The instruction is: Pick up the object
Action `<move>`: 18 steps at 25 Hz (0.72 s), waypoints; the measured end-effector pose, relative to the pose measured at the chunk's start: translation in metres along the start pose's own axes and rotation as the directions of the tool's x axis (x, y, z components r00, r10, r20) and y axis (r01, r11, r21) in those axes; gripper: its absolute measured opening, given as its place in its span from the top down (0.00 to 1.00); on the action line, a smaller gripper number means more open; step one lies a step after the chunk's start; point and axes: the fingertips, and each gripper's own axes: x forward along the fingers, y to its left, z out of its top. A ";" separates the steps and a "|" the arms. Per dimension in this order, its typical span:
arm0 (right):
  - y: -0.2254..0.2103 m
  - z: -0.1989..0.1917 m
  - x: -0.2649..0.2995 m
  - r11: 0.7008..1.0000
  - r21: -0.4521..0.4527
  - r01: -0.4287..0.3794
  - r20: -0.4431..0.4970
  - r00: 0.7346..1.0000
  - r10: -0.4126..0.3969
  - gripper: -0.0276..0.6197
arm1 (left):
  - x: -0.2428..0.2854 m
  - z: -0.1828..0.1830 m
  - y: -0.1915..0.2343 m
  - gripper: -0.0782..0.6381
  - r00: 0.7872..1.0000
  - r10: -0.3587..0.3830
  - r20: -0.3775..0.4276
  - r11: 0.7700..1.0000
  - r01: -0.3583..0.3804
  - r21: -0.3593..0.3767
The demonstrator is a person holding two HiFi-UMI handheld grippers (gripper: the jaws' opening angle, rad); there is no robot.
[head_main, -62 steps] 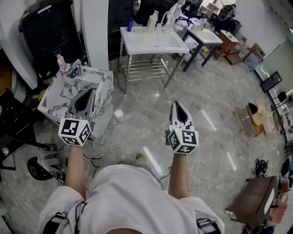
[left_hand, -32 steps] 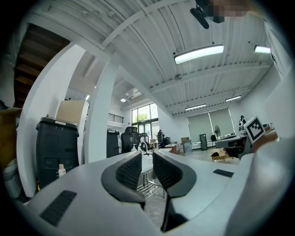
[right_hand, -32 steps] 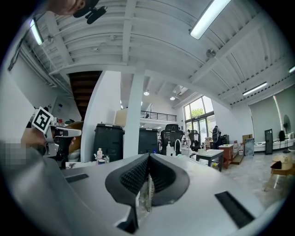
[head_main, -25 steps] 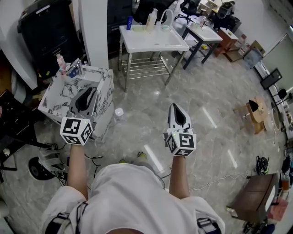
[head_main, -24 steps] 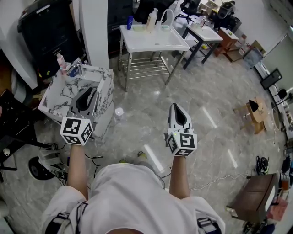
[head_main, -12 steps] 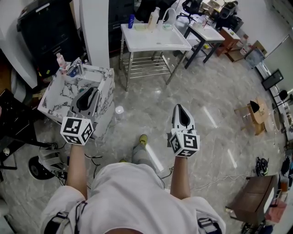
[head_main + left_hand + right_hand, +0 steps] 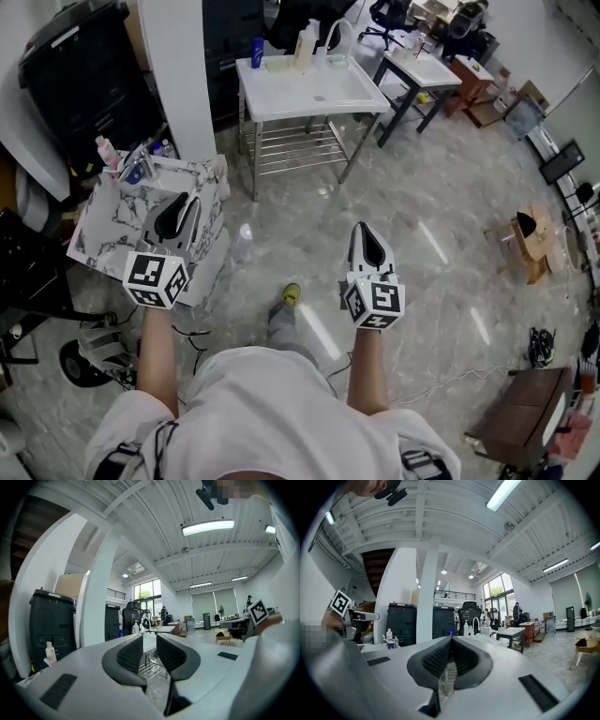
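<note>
No single task object stands out. A small clear container (image 7: pixel 242 242) stands on the grey marble floor ahead of me, between the two grippers. My left gripper (image 7: pixel 176 204) is held over the edge of a marble-patterned counter (image 7: pixel 103 225); in the left gripper view (image 7: pixel 149 637) its jaws stand a little apart with nothing between them. My right gripper (image 7: pixel 366 234) hangs over the bare floor, and in the right gripper view (image 7: pixel 450 640) its pads meet at the tips, holding nothing. Both are at about waist height, far above the floor.
A white table (image 7: pixel 309 89) with bottles at its back edge stands ahead over a wire rack. A white pillar (image 7: pixel 178 66) and a black bin (image 7: pixel 80 66) are at the left. A wooden stool (image 7: pixel 530 239) and a brown cabinet (image 7: pixel 511 412) are at the right. My shoe (image 7: pixel 292 295) is forward.
The person has stepped forward: a leg and a yellow-green shoe now show between the grippers, and the tables have drawn nearer. Both grippers keep their pose and jaw state.
</note>
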 end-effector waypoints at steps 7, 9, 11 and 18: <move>-0.040 -0.015 0.066 0.999 0.035 -0.006 -0.022 1.000 0.007 0.95 | 0.075 -0.019 0.009 0.78 1.000 0.005 -0.029 1.000 -0.006 -0.021; -0.049 -0.019 0.089 0.999 0.034 -0.013 -0.029 0.999 0.014 0.95 | 0.097 -0.023 0.015 0.78 0.999 0.011 -0.030 0.999 -0.012 -0.030; -0.060 -0.020 0.113 0.999 0.031 -0.021 -0.035 0.999 0.022 0.95 | 0.121 -0.027 0.019 0.78 0.999 0.017 -0.035 0.999 -0.018 -0.037; -0.108 -0.005 0.207 0.997 0.038 -0.070 -0.039 0.997 0.072 0.95 | 0.209 -0.018 0.034 0.78 0.997 0.059 -0.055 0.997 -0.061 -0.038</move>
